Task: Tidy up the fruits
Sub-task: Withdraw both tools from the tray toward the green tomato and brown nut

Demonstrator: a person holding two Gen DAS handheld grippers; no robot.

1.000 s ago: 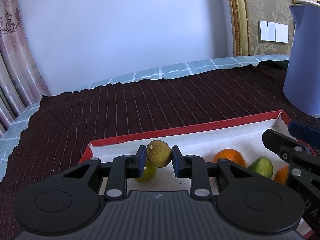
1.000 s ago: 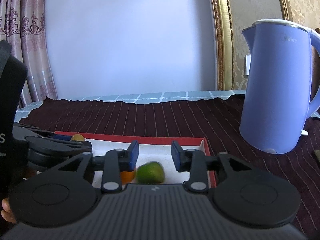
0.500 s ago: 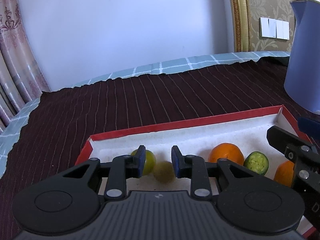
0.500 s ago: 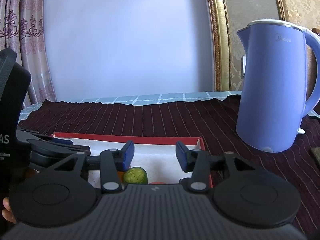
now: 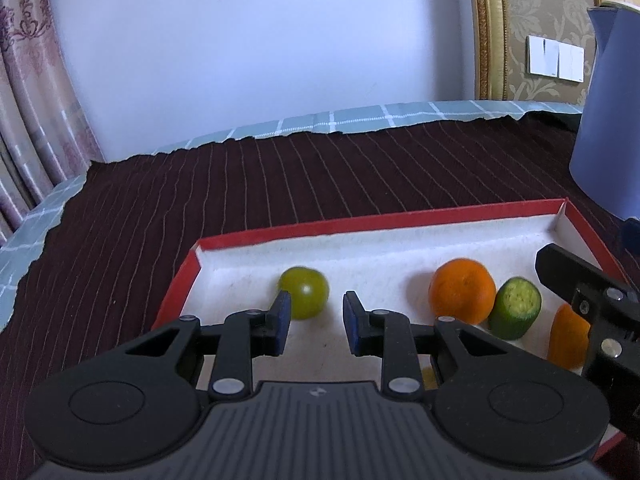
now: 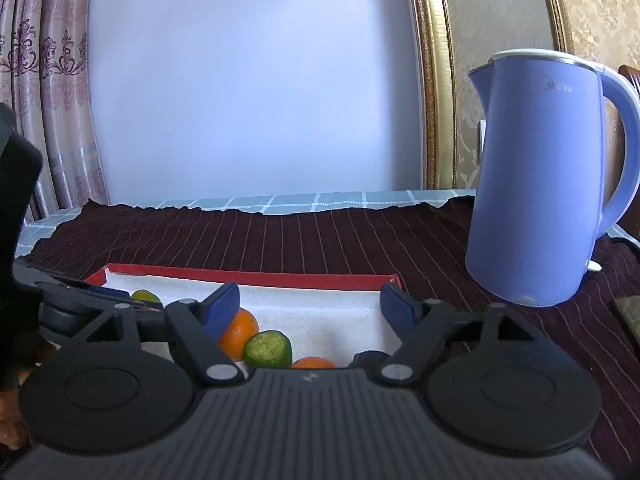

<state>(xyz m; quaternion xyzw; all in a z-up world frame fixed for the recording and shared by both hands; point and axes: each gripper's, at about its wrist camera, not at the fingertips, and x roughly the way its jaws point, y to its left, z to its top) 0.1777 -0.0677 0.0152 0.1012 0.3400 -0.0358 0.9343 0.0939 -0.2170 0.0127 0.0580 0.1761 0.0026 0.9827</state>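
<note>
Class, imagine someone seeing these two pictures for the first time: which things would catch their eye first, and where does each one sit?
The tall lavender-blue electric kettle dominates, standing on the dark striped cloth to the right of the tray. Next comes the shallow red-edged tray with a white lining, holding a round orange fruit beside a cut green fruit piece, with a round yellow-green fruit apart at the tray's left.

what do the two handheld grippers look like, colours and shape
Both match: the left gripper and right gripper are matte black plastic with a ribbed central body, two round discs at the sides, silver pivot screws, and slim linkage arms ending in blue pads. A small logo sits on the ribbed part. No cables or sleeves show.
</note>
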